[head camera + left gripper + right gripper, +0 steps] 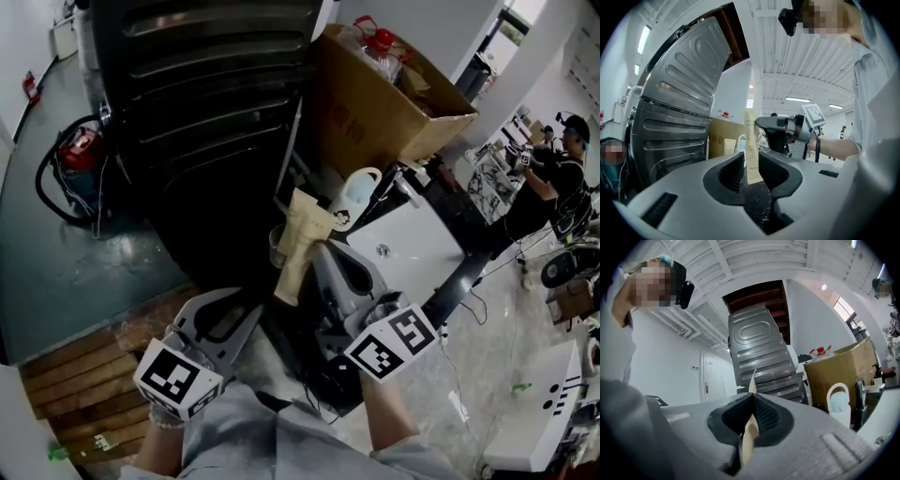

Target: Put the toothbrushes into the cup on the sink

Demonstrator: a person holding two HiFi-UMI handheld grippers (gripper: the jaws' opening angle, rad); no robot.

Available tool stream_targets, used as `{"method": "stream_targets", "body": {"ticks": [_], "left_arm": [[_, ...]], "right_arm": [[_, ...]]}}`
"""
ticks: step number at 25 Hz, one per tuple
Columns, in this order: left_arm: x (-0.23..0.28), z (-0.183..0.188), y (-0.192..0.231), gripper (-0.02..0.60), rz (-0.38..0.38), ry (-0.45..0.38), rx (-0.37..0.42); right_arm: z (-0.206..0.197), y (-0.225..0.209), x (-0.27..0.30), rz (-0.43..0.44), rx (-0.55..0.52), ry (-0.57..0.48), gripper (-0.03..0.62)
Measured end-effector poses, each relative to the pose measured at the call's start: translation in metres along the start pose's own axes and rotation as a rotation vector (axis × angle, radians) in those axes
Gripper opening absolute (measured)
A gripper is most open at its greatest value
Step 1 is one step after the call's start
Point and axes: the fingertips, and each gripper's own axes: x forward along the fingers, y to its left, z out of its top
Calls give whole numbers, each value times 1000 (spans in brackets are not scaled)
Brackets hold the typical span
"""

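A long brown paper toothbrush packet [302, 246] hangs between my two grippers above the counter's edge. My right gripper [319, 251] is shut on its upper part; in the right gripper view the paper [751, 427] shows edge-on, pinched between the pads. My left gripper [262, 305] is closed narrowly on the packet's lower end [752, 159], with the pads against its two edges. The left gripper view also shows the right gripper [761, 123] at the packet's top. A clear cup [277, 246] stands just behind the packet, partly hidden. The white sink [417, 248] lies to the right.
A pale blue bottle with a handle [357, 198] stands by the tap [409, 190]. Behind it is an open cardboard box [384, 103]. A tall ribbed metal panel [206, 112] fills the back left. A person [561, 164] stands far right.
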Motion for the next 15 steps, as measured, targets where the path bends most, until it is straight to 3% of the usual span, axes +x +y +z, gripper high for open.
{"method": "stream_targets", "body": {"ticks": [3, 8, 15], "left_arm": [[-5, 3, 2, 97, 6, -12, -9], [-16, 8, 14, 24, 73, -32, -15], [-27, 9, 25, 11, 131, -30, -29]], "right_arm": [[10, -12, 6, -22, -18, -29, -2], [25, -29, 20, -39, -43, -80, -2], [30, -53, 43, -53, -75, -128, -2]]}}
